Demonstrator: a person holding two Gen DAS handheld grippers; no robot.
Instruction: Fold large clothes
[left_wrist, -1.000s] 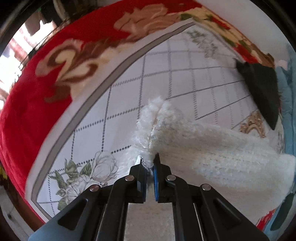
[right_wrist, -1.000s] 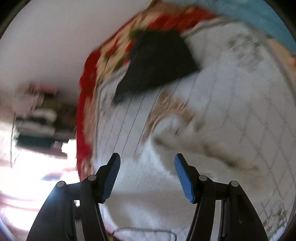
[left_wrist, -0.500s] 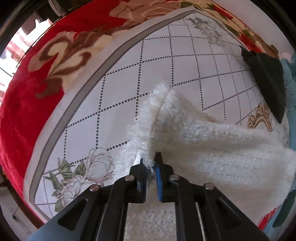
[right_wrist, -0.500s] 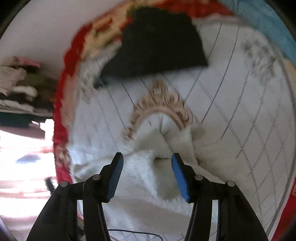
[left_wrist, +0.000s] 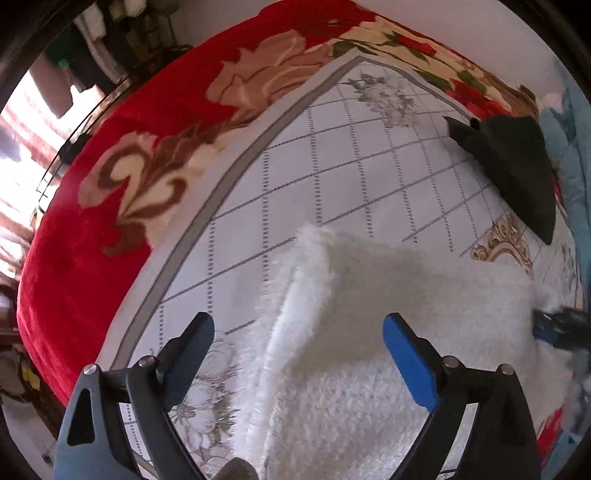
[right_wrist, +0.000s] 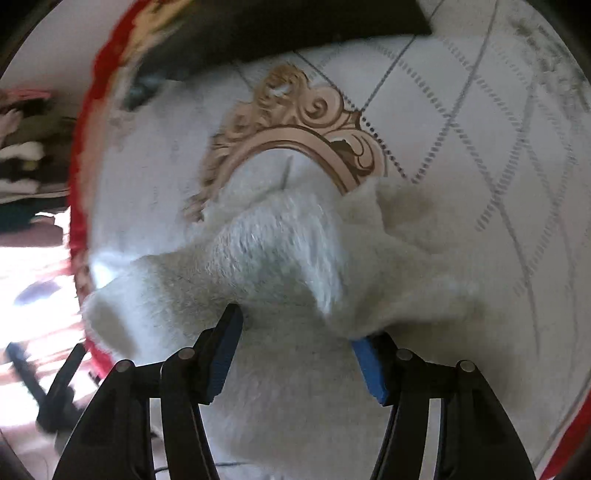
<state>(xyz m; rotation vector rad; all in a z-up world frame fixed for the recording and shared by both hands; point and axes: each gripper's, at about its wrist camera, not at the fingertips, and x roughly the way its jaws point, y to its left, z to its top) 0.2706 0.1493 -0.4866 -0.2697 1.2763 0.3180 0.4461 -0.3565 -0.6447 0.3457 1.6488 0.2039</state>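
— Where is the garment?

— A fluffy white sweater (left_wrist: 369, 332) lies on a white bed sheet (left_wrist: 332, 166) printed with a grey diamond grid, over a red floral blanket (left_wrist: 110, 221). One fuzzy edge stands up in a ridge.

— And the left gripper (left_wrist: 299, 347)?

— It hangs above that ridge, jaws opening wide. The fabric is below and between them, but neither pad touches it.

— The right gripper (right_wrist: 299, 332)?

— Its jaws are partly apart, pushed down into a raised fold of the sweater. The wool bunches over the right pad; I cannot tell if it is pinching.

— Anything else?

— A black garment (left_wrist: 517, 166) lies well apart, at the sheet's far edge.
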